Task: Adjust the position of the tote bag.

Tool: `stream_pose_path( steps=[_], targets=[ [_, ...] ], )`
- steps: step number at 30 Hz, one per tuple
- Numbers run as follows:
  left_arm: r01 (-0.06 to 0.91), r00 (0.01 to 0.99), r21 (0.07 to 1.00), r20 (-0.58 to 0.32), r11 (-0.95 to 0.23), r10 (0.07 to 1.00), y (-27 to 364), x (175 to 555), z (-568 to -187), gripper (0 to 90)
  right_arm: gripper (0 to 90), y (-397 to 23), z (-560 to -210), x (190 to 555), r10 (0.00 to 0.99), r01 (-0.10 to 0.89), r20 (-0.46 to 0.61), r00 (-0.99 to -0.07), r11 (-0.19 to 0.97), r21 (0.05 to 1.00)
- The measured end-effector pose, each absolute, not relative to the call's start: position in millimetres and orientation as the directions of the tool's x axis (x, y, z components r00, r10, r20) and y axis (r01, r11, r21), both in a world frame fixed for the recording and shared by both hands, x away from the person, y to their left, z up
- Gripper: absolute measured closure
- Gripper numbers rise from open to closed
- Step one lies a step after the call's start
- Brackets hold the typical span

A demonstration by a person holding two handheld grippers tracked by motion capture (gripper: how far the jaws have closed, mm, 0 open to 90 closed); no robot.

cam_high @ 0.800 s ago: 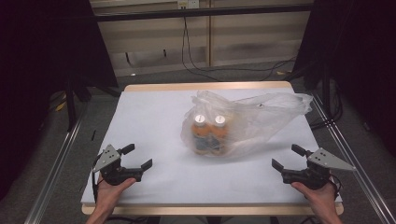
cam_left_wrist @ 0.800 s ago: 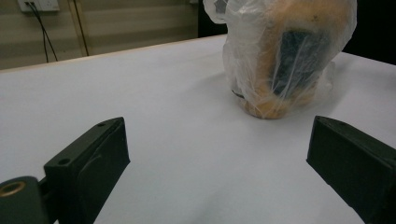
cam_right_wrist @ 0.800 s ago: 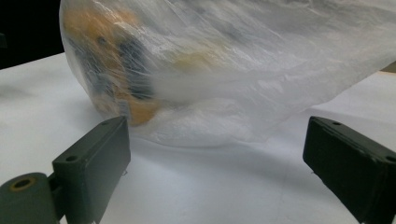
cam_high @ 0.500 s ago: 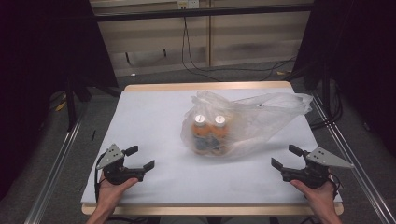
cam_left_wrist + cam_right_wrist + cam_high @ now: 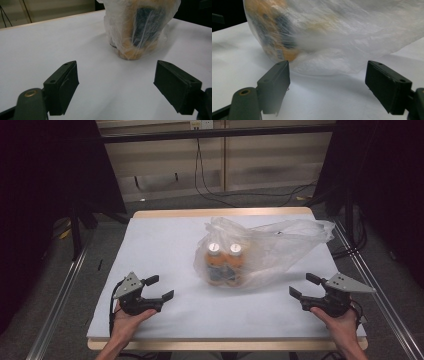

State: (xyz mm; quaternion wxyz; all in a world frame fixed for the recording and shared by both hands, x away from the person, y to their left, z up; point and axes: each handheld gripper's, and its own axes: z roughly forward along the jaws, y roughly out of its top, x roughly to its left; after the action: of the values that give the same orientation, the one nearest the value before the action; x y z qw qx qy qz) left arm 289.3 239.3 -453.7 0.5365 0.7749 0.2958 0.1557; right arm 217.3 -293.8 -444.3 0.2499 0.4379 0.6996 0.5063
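Observation:
A clear plastic bag (image 5: 272, 245) lies on the white tabletop (image 5: 165, 245), right of centre. Two orange bottles with white caps (image 5: 224, 262) stand side by side inside it. My left gripper (image 5: 161, 287) rests near the front left, open and empty, with its jaws pointing toward the bag. In the left gripper view the bag (image 5: 140, 27) sits ahead of the gripper (image 5: 116, 87), well apart from it. My right gripper (image 5: 301, 285) is at the front right, also open with nothing between its jaws. In the right gripper view the bag (image 5: 352, 37) looms close ahead of the gripper (image 5: 327, 85).
The bag's loose end (image 5: 312, 227) trails to the back right, toward the table's edge. Metal rails (image 5: 60, 300) run along both sides of the table. Black cables (image 5: 240, 195) lie on the floor behind it.
The left gripper has edged a little to the right, toward the bag. The right gripper has shifted only slightly left. The bag has not moved.

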Motion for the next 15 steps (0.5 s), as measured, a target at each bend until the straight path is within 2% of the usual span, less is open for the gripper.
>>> stream_pose_path(
  steps=[9, 15],
  targets=[
    [0.305, 0.796, 0.920, -0.103, -0.248, 0.597, 227.6, 303.9, -446.5, 22.7, 22.6, -303.3, -438.9, 229.1, 0.872, 0.403, 0.139, -0.468, 0.071, 0.912],
    [0.305, 0.794, 0.925, -0.116, -0.226, 0.597, 218.3, 319.2, -434.3, 26.1, 20.9, -307.1, -436.6, 237.1, 0.874, 0.420, 0.123, -0.470, 0.099, 0.902]
  ],
)
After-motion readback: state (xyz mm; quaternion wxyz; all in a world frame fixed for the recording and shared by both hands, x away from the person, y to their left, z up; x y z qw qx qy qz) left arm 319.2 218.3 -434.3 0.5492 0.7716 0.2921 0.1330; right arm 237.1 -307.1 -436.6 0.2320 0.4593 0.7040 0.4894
